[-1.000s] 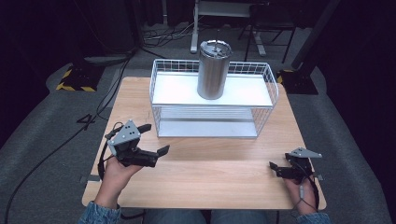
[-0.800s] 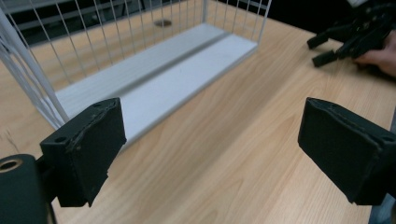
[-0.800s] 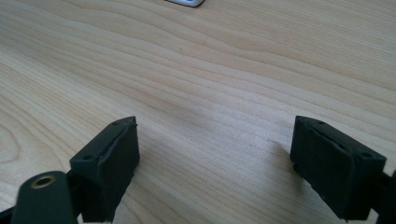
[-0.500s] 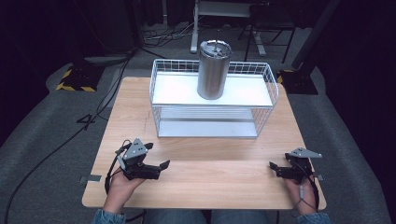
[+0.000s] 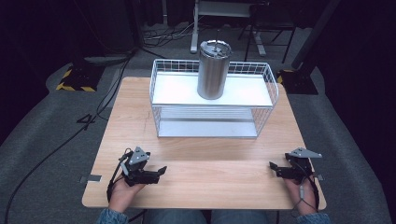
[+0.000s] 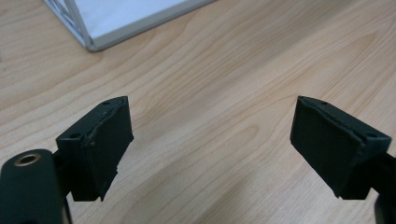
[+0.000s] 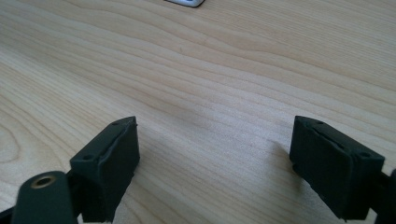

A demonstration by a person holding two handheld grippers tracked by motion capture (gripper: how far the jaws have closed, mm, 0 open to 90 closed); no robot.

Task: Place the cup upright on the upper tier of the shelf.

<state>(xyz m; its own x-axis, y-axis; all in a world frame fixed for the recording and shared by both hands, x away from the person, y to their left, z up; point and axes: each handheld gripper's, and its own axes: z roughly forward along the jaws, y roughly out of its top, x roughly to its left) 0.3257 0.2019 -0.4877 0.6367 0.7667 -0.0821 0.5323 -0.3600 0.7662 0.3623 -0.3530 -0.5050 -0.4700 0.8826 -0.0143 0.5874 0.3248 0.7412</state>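
Observation:
My left gripper rests low on the wooden table near its front left, held in a hand. In the left gripper view its jaws stand apart with only bare wood between them; they have just been closing. At the front right lies my right gripper, its jaws also apart over bare wood. A steel tumbler with a lid stands upright on the top shelf of a white wire rack at the back middle, far from both grippers.
The rack's lower shelf holds nothing. A corner of the rack shows in the left gripper view. Beyond the table lie grey floor, cables and a yellow-black striped block.
My left gripper has come down from above the table to rest low on it. The right gripper, the tumbler and the rack have kept their places.

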